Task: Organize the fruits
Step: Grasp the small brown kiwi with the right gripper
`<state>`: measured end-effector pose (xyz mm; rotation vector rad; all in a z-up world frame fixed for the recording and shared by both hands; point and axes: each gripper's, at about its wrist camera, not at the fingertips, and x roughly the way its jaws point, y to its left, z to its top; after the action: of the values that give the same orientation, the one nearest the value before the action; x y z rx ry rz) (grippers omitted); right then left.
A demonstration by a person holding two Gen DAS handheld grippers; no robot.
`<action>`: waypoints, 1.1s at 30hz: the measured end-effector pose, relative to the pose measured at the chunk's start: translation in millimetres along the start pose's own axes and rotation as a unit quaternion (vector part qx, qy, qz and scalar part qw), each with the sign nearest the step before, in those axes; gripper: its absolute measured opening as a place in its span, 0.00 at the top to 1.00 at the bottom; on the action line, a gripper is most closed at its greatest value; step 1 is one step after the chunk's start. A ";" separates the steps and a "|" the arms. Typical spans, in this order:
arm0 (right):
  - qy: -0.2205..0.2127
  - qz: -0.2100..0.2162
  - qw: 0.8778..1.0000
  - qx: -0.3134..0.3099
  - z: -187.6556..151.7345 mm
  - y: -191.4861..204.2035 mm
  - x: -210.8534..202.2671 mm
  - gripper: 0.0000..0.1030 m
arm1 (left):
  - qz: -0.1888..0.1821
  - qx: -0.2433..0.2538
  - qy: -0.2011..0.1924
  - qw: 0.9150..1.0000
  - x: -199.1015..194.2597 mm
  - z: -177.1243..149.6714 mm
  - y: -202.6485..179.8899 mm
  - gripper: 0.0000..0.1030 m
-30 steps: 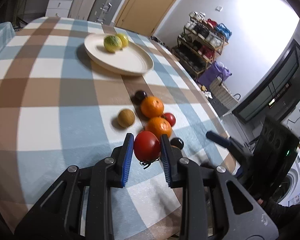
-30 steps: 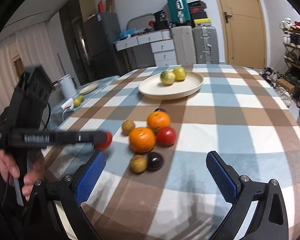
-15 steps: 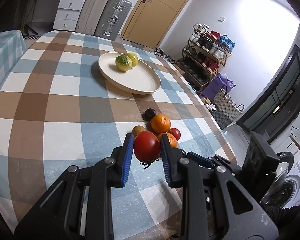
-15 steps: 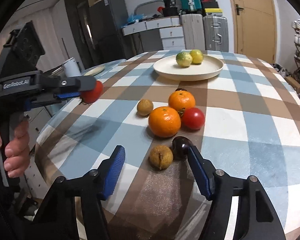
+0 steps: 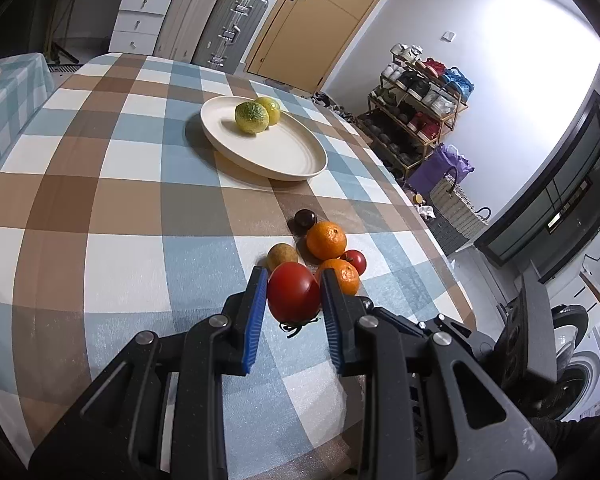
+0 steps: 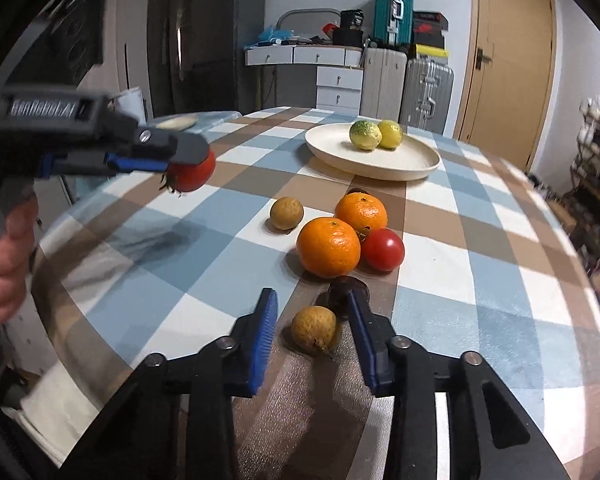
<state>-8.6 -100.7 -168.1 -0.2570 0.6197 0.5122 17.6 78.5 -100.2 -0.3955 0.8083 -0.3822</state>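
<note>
My left gripper (image 5: 294, 296) is shut on a red tomato (image 5: 293, 298) and holds it above the table; it also shows in the right wrist view (image 6: 190, 168). My right gripper (image 6: 312, 312) is open, its fingers on either side of a small brown fruit (image 6: 314, 330) on the table, apart from it. A dark plum (image 6: 342, 294) lies just behind. Two oranges (image 6: 328, 246), a second tomato (image 6: 382, 249) and another brown fruit (image 6: 286, 213) lie in a cluster. A cream plate (image 6: 400, 162) holds a green-yellow fruit (image 6: 365, 135) and a lemon (image 6: 390, 133).
The checked tablecloth (image 5: 112, 216) covers the round table. The near table edge is close under both grippers. Suitcases (image 6: 426, 92), drawers and a door stand beyond the table. A shoe rack (image 5: 420, 96) is at the right.
My left gripper has risen and swung left with the tomato. My right gripper has moved in low and narrowed around the small brown fruit.
</note>
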 end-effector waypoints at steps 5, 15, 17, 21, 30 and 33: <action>-0.009 0.002 1.000 -0.007 -1.8 1.9 -0.1 0.78 | 0.004 0.005 0.002 1.000 2.3 0.4 -2.8 0.77; -0.053 0.054 0.995 0.057 3.6 -20.8 -17.2 0.79 | 0.009 0.008 0.002 1.000 7.4 6.3 -3.8 0.77; -0.061 0.059 0.994 0.071 8.0 -28.5 -19.6 0.79 | 0.009 0.008 0.002 1.000 9.8 11.0 -3.3 0.77; -0.076 0.073 0.989 0.105 22.6 -50.7 -21.2 0.79 | 0.015 0.017 -0.007 1.000 14.1 28.1 -4.5 0.77; -0.107 0.093 0.979 0.145 83.6 -112.4 -6.6 0.79 | 0.041 0.025 -0.023 0.999 43.0 94.9 6.8 0.77; -0.109 0.101 0.978 0.150 108.6 -129.4 4.9 0.79 | 0.051 0.024 -0.024 0.998 60.2 119.7 15.6 0.77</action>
<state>116.1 -167.3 -75.4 0.1480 0.5026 0.6243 148.7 86.6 -69.7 -0.3153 0.7671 -0.2946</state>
